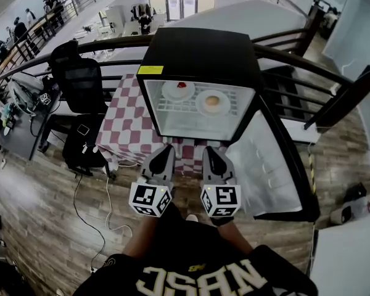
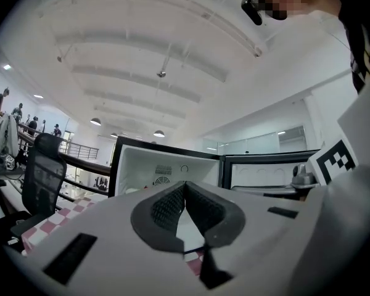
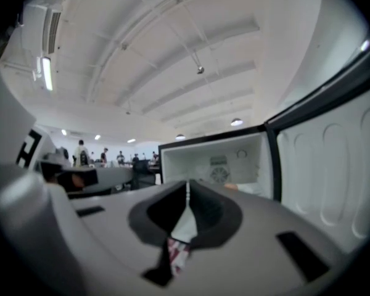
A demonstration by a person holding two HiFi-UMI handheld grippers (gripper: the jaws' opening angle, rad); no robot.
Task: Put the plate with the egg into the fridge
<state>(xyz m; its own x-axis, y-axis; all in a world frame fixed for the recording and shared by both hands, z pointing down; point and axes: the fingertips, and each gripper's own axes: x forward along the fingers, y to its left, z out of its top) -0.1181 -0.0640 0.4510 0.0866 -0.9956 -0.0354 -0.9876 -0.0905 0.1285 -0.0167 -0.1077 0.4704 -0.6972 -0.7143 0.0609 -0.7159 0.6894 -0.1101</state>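
A black mini fridge point(image 1: 200, 54) stands open on a checkered table. On its wire shelf point(image 1: 172, 108) lies the white plate with the egg point(image 1: 212, 102), to the right of a second plate with something red point(image 1: 178, 90). Both grippers are held side by side just in front of the fridge's lower edge, pointing at it. My left gripper point(image 1: 167, 148) is shut with nothing between its pads point(image 2: 166, 205). My right gripper point(image 1: 208, 150) is shut and empty too. In the right gripper view point(image 3: 187, 182) the egg plate's point(image 3: 243, 188) rim shows inside the white cavity.
The fridge door point(image 1: 268, 165) swings wide open to the right. The red-and-white checkered table point(image 1: 126, 131) carries the fridge. A black office chair point(image 1: 80, 82) stands at the left, a dark railing point(image 1: 308, 63) runs behind. Cables point(image 1: 92, 214) lie on the wooden floor.
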